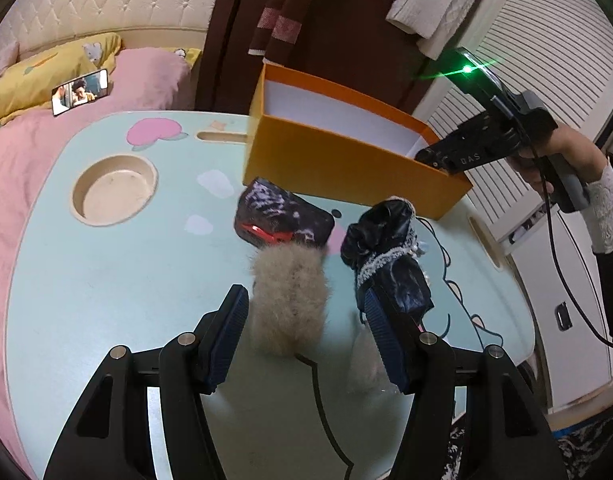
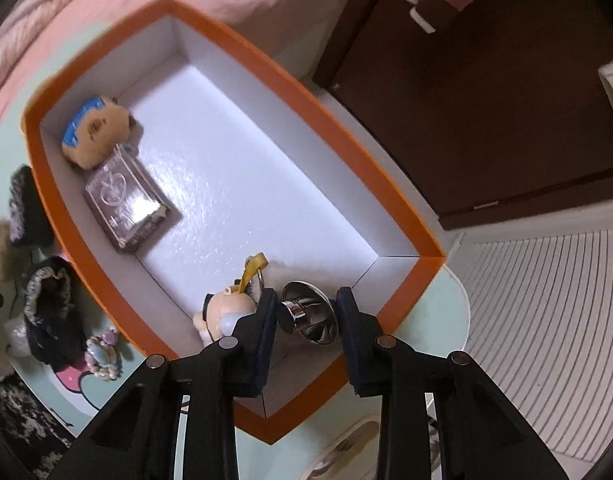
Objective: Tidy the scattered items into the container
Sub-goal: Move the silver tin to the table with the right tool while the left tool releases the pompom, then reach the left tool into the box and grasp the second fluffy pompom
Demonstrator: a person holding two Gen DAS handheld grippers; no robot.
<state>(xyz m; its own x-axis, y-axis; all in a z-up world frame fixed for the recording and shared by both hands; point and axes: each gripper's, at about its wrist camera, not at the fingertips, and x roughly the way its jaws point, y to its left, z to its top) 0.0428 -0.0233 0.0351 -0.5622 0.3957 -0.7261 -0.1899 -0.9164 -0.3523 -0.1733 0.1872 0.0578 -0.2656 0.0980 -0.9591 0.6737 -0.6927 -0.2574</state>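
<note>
Placement is the step in hand: your right tool (image 2: 306, 312) hangs inside the near corner of the orange box (image 2: 386, 200), fingers parted around a chrome funnel-shaped piece (image 2: 310, 316). Whether the pads touch it or have let go, you cannot tell from here. It lies tilted, its long axis running from the narrow stem on the left to the flared mouth on the right. Beside it rests a small figure keychain (image 2: 222, 312); a plush head (image 2: 96, 130) and a dark card box (image 2: 128, 208) sit along the far wall.

Your left tool (image 1: 304, 320) is spread wide over the worktop (image 1: 106, 280), straddling a beige fur piece (image 1: 288, 300) whose length runs away from you toward the box. Next, likely, you lift the right tool clear and close the left squarely across that fur.
</note>
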